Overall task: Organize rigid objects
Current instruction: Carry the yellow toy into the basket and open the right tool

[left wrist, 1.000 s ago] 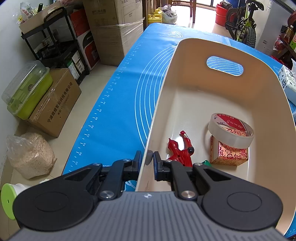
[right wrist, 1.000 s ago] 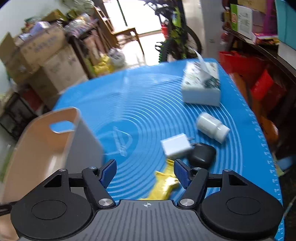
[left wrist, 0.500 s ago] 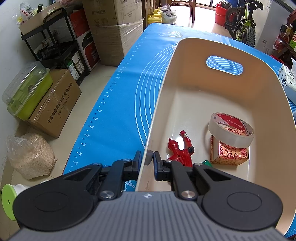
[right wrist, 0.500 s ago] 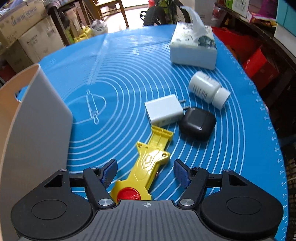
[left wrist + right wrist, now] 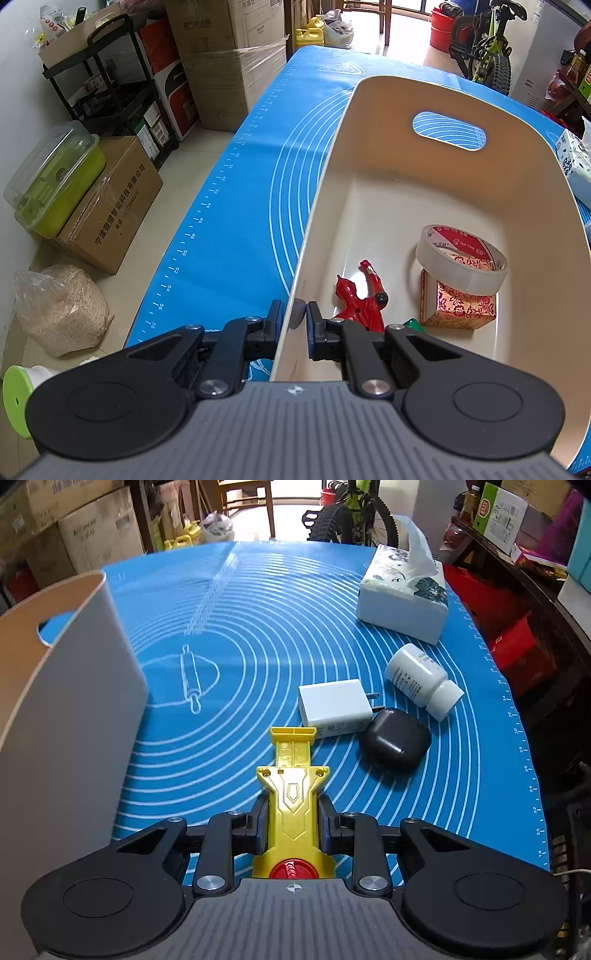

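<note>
Two grips are active at this moment. My left gripper (image 5: 298,320) has its fingers pressed on the near wall of the cream bin (image 5: 436,99), one finger outside and one inside, so it holds the bin in place on the blue mat (image 5: 236,236) of the desk. My right gripper (image 5: 291,827) has just been closing, and its fingers now pinch the yellow toy launcher (image 5: 293,794) on both sides of its body; the launcher lies on the mat just beside the bin, and its narrow end points toward the white charger (image 5: 334,707). I think the next step is to lift it and carry it into the bin, where the tape roll (image 5: 461,258), the patterned box (image 5: 458,306) and the red toy (image 5: 358,299) already lie. What could go wrong: the launcher body is smooth plastic and seems to narrow toward the fingers, so it may slide or turn in the grip when I lift. Its long front end may also push the charger or the black earbud case (image 5: 395,740), which are near. On the way it may hit the high wall of the bin if I lift too little. Both hands point steeply down toward the desk, with the right one low over the mat.
</note>
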Motion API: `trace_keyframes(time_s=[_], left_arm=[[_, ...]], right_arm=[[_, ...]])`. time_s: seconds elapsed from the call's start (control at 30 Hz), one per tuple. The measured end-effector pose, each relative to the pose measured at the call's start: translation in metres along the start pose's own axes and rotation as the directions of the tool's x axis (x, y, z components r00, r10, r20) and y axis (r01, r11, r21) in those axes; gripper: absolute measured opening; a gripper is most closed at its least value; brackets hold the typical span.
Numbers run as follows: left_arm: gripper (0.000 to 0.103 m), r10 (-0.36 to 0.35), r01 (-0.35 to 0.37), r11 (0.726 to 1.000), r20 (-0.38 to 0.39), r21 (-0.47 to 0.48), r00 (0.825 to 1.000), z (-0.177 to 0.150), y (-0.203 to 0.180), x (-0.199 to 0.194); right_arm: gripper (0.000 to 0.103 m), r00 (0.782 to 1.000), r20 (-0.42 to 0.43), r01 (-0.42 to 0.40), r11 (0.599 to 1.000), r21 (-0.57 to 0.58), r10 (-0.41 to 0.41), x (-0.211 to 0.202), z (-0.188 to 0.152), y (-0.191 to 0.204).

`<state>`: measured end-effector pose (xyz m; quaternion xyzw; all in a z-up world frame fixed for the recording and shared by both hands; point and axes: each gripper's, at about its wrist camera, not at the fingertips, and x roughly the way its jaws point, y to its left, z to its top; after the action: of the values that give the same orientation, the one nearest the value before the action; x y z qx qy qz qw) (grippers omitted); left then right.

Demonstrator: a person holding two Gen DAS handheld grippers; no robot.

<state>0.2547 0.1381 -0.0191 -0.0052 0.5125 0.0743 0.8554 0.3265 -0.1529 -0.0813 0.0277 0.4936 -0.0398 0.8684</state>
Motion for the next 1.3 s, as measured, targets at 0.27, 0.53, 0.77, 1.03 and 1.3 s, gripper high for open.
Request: trace_keyframes(time_s=[0.27,0.53,0.77,1.03,1.3], left_arm=[[0.015,0.0,0.0,1.0,0.0,0.0,1.0,0.0,0.0,0.0],[0.015,0.0,0.0,1.0,0.0,0.001,1.0,0.0,0.0,0.0],[0.015,0.0,0.0,1.0,0.0,0.0,1.0,0.0,0.0,0.0],[0.015,0.0,0.0,1.0,0.0,0.0,1.0,0.0,0.0,0.0],[0.014,-0.003,0.003,1.0,0.0,0.001,1.0,-0.001,-0.001,0.001]], right_arm=[[0.035,0.994,0.09,-0.06,0.998,0.027,0.057,-0.033,0.008,0.0],[0.035,0.97,0.226,-0.095,0.995,0.035,0.085,-0.072,0.018,0.005],[0.035,0.935,0.341,-0.116,0.992,0.041,0.095,-0.1,0.023,0.008],[0.035,0.88,0.451,-0.182,0.983,0.026,0.151,-0.134,0.027,0.017],[0.035,0.84,0.488,-0.247,0.968,-0.042,0.236,-0.149,0.031,0.048]])
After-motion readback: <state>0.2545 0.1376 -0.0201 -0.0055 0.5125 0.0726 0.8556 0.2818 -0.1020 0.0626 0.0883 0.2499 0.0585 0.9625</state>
